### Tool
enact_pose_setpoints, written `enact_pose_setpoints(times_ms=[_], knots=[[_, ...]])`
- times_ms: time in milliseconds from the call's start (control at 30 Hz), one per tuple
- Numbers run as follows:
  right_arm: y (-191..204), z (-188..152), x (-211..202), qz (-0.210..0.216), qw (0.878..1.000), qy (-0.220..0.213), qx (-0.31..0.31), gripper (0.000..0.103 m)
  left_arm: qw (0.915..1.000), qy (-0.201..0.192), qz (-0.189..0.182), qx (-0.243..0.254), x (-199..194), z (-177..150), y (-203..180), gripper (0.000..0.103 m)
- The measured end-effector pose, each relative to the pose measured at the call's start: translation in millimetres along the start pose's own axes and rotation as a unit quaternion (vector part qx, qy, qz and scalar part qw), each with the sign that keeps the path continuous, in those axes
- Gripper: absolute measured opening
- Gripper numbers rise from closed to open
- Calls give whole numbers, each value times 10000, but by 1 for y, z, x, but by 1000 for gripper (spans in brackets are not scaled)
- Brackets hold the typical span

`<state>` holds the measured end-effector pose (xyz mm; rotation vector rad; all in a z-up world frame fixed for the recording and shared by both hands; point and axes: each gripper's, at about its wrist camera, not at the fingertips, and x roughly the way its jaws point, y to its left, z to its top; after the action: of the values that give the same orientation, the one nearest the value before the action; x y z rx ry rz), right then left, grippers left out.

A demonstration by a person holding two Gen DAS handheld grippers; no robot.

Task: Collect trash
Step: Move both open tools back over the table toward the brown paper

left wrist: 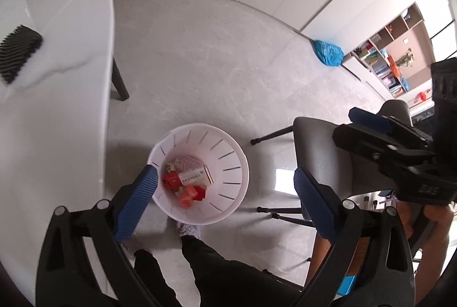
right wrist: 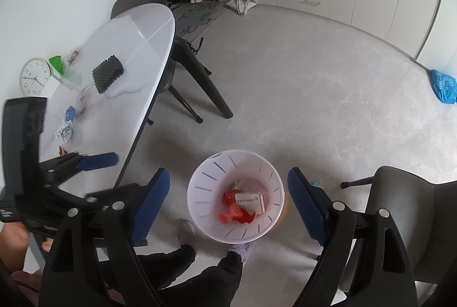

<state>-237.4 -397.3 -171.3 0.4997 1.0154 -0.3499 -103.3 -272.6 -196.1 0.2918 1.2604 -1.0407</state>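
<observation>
Red crumpled wrappers (left wrist: 187, 188) and a white rectangular carton with blue print (left wrist: 195, 175) lie in the round white slotted plastic bin (left wrist: 228, 161), low in the frame's centre on the pale grey floor (left wrist: 200, 64). A crumpled foil scrap (right wrist: 65, 131) sits at the left on the white oval worktop (right wrist: 137, 50), near a black ribbed block (right wrist: 108, 73). The left gripper (left wrist: 225, 203) and the right gripper (right wrist: 228, 204) both gape wide over the bin, holding nothing.
</observation>
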Motion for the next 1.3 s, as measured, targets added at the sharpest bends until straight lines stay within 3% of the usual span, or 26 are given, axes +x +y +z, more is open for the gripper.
enact_pose_setpoints(times_ms=[167,433,633,933,1033,1233,1300], knots=[[15,6,-6,9,9999,-125,-22,86,9990,-337,297,-50,-37,-4,12,92],[64,20,-15,102,9987,-409,-285,94,9909,-858,858,-588,-97,-25,68,92],[115,28,-7,307,9970,-467,-537,96,9727,-1147,1696,-1089,-136,-50,145,92],[192,31,19,510,9940,-238,-939,96,9430,-1052,2677,-1674,-152,-99,272,92],[214,31,24,566,9926,-181,-1057,96,9407,-946,2741,-1761,-142,-105,300,92],[251,32,32,641,9907,-78,-1197,96,9466,-743,2646,-1688,-119,-107,325,92],[260,31,34,655,9902,-58,-1232,96,9490,-622,2610,-1655,-108,-106,330,86]])
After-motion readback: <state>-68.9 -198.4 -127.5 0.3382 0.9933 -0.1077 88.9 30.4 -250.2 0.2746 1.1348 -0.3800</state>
